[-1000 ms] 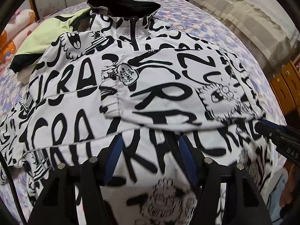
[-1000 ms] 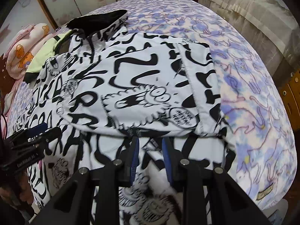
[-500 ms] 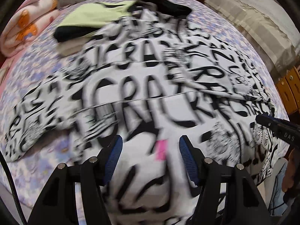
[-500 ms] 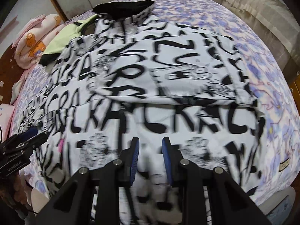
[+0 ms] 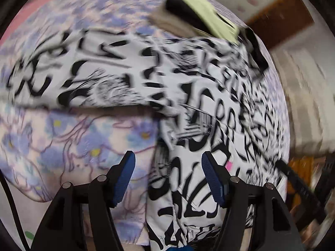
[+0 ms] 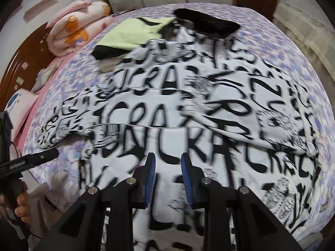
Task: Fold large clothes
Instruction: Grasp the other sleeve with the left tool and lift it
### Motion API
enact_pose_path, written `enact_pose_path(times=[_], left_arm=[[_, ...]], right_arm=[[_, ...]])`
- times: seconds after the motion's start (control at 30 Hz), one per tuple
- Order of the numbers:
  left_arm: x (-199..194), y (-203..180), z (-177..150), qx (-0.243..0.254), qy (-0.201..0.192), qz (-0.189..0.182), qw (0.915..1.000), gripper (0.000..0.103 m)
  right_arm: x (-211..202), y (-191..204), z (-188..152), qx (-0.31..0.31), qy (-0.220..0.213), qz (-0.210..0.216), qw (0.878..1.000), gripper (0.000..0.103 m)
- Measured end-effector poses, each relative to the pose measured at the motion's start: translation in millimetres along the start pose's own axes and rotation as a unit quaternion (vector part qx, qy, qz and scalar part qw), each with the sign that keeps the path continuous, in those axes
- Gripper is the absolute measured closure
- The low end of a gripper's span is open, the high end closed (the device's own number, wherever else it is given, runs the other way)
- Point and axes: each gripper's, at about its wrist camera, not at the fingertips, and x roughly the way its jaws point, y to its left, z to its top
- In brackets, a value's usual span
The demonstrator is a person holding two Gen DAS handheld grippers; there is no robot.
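A flower-print bedspread covers the bed, and the black-and-white lettered jacket lies spread across its middle, one sleeve folded over its chest. Beyond the jacket's black collar sits a pale green garment. The left gripper hangs wide open over the jacket's hem edge. The right gripper, fingers narrowly parted around nothing, hovers above the jacket's lower panel.

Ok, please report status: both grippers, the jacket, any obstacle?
Left gripper open, holds nothing. Right gripper open above jacket. One sleeve folded across. Green garment partly under the collar.
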Motion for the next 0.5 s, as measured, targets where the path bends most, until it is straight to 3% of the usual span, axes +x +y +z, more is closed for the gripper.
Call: enact_pose_path(times=[0.17, 0.3, 0.43, 0.5], left_arm=[[7.3, 50.7, 14.8, -0.096, -0.006, -0.019, 0.9952, 0.038], [13.6, 85.5, 29.2, -0.155, -0.020, -0.027, 0.9874, 0.038], [26.3, 123.7, 40.4, -0.243, -0.017, -0.058, 0.9680, 0.038], [31.1, 134.4, 46.6, -0.265, -0.021, -0.046, 0.9630, 0.038]], right_arm=[[6.9, 38.2, 6.1, -0.028, 0.004, 0.022, 0.999, 0.078], [12.9, 60.7, 9.4, -0.038, 0.005, 0.032, 0.999, 0.067], [21.0, 76.8, 12.3, -0.048, 0.009, 0.036, 0.998, 0.064], [25.9, 81.6, 13.2, -0.051, 0.013, 0.035, 0.998, 0.064]])
